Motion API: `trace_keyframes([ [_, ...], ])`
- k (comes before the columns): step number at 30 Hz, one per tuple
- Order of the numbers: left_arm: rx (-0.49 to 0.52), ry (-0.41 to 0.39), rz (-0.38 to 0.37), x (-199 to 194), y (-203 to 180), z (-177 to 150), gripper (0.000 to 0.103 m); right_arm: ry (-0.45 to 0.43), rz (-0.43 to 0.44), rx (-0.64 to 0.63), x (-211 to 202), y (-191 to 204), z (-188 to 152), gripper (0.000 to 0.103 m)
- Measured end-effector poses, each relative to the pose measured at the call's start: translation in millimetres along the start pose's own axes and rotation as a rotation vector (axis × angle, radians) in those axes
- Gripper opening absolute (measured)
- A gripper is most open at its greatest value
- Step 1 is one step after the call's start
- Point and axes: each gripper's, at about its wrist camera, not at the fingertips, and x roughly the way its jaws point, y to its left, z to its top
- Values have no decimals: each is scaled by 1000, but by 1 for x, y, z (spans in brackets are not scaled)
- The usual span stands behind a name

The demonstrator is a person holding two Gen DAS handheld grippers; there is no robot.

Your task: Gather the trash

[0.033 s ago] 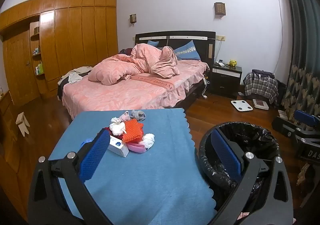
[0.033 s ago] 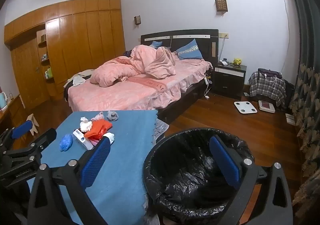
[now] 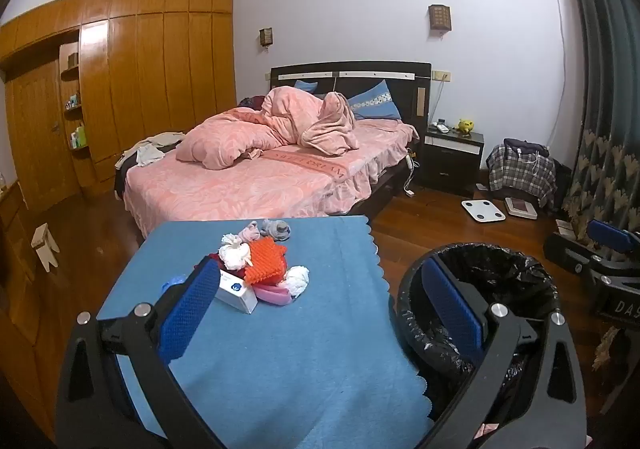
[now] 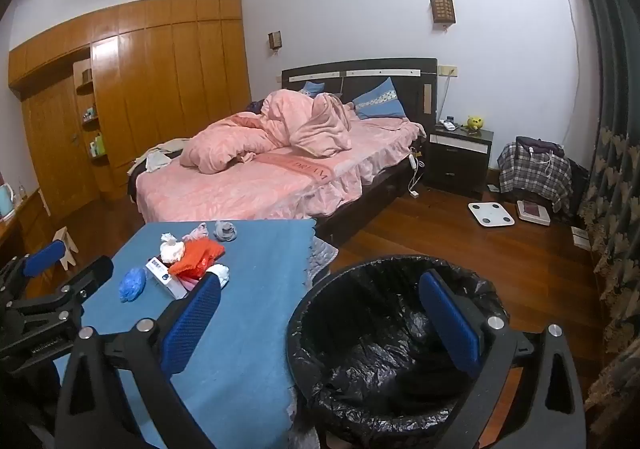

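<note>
A pile of trash lies on the blue-covered table point(image 3: 280, 353): a white box point(image 3: 236, 291), an orange spiky piece point(image 3: 266, 261), crumpled white tissues point(image 3: 298, 277), a pink item point(image 3: 274, 295) and small socks point(image 3: 276, 229). A blue crumpled wad point(image 4: 132, 283) lies to the left of the pile. To the right of the table stands a bin lined with a black bag point(image 4: 360, 329). My left gripper point(image 3: 318, 277) hovers open over the table's near part, short of the pile. My right gripper point(image 4: 320, 285) hangs open above the bin's near rim. Nothing is between either pair of fingers.
A bed with pink bedding point(image 3: 248, 177) stands behind the table. A dark nightstand point(image 3: 452, 157), a white scale point(image 3: 482, 211) and a plaid-covered bundle point(image 3: 520, 169) are on the wooden floor at the right. A small stool point(image 3: 44, 247) stands left, by the wardrobe point(image 3: 140, 89).
</note>
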Motion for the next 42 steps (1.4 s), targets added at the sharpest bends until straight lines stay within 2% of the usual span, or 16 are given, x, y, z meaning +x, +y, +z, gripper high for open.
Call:
trace_keyframes([
  [42,-14,11,-5,4,2,-5,98,4,1,0,3,3,-2,97],
])
